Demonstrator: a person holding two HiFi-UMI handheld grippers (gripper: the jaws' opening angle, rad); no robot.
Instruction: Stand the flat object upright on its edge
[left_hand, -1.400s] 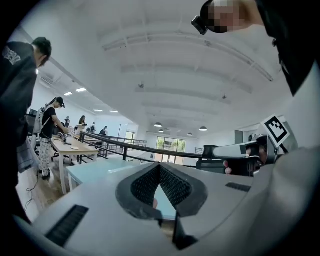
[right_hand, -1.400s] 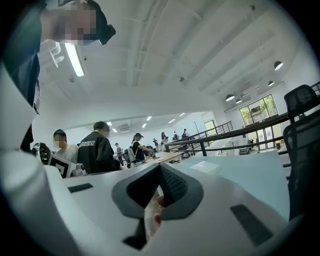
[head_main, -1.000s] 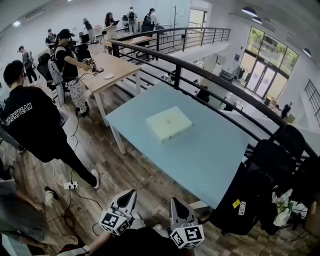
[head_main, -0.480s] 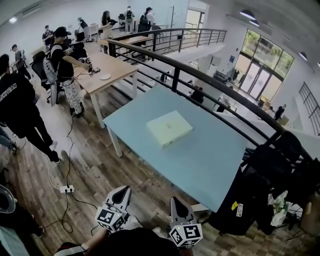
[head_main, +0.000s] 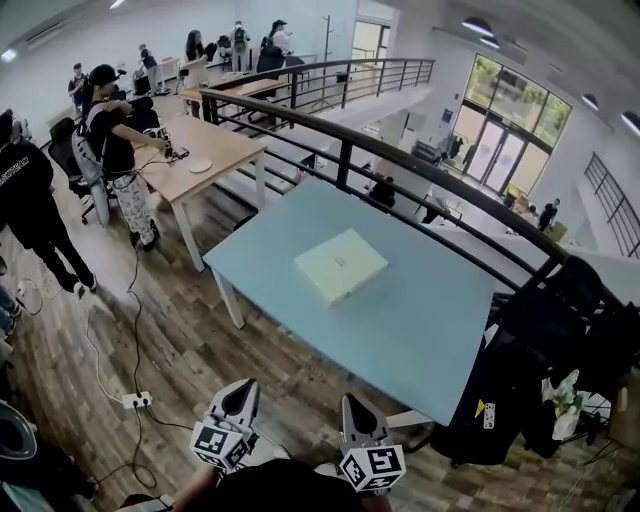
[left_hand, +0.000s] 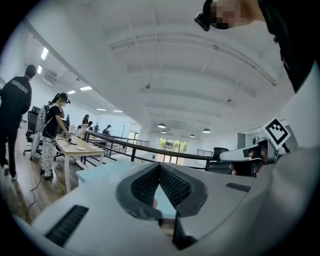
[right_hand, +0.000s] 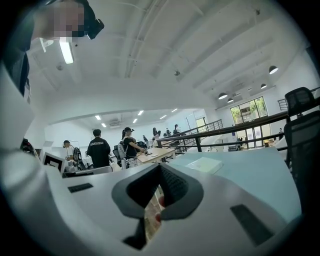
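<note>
A flat pale yellow-white box (head_main: 340, 264) lies face down on the light blue table (head_main: 420, 330), near its middle. In the right gripper view the box (right_hand: 202, 164) shows ahead and to the right on the tabletop. My left gripper (head_main: 241, 397) and right gripper (head_main: 352, 408) are held at the bottom of the head view, short of the table's near edge and well away from the box. Both have their jaws shut with nothing held. In the left gripper view the left gripper (left_hand: 159, 167) points level toward the table.
A black railing (head_main: 430, 180) runs behind the table. A black office chair (head_main: 560, 320) with a hanging bag stands at the table's right. A wooden desk (head_main: 195, 150) with people around it stands at the far left. Cables and a power strip (head_main: 135, 400) lie on the wood floor.
The table and box have come slightly nearer and shifted in view as I move forward. The person in black at the left has walked farther away. Both grippers stay shut.
</note>
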